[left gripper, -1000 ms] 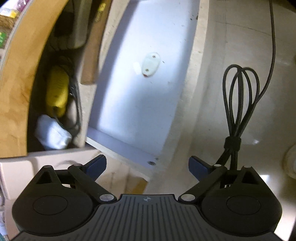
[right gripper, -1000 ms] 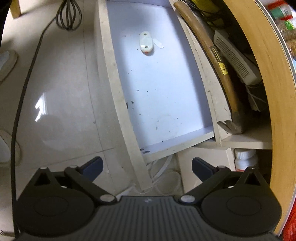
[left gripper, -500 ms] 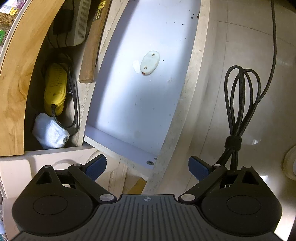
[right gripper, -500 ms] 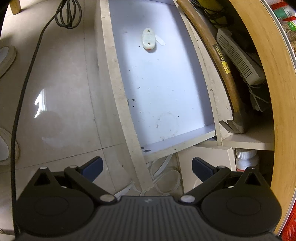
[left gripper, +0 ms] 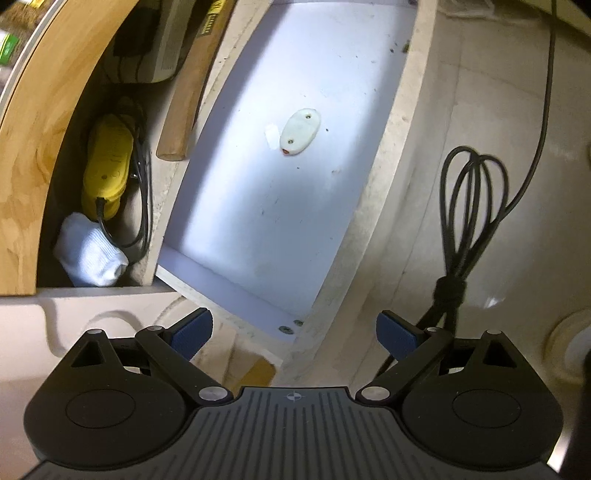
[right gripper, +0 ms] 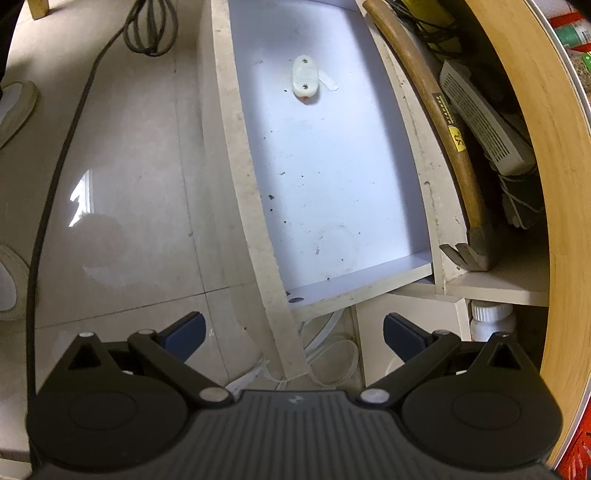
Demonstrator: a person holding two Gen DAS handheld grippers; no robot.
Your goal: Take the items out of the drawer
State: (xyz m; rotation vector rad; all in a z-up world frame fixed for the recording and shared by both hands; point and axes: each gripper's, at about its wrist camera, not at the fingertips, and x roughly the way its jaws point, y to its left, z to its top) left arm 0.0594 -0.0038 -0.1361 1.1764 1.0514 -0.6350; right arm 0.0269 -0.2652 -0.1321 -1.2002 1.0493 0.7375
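Note:
A pulled-out drawer (left gripper: 391, 122) with a white bottom (right gripper: 332, 177) holds only a small white oval fitting (left gripper: 299, 132), also in the right wrist view (right gripper: 305, 77). Behind it, under a wooden top, lie a wooden-handled hammer (right gripper: 439, 122) (left gripper: 188, 107), a yellow device (left gripper: 107, 162) with a black cord, a white sock (left gripper: 88, 254) and a white box (right gripper: 484, 122). My left gripper (left gripper: 293, 334) is open and empty above the drawer's near corner. My right gripper (right gripper: 293, 334) is open and empty above the drawer's other end.
A coiled black cable (left gripper: 465, 206) lies on the tiled floor beside the drawer, also in the right wrist view (right gripper: 149, 26). Tape rolls (right gripper: 14, 103) lie at the floor's left. A white bottle (right gripper: 491, 319) and white straps (right gripper: 328, 354) sit below the drawer.
Both views have shifted slightly: the left gripper drew back a little, showing more of the yellow device and sock. The right gripper edged forward along the drawer. Both jaws stayed open.

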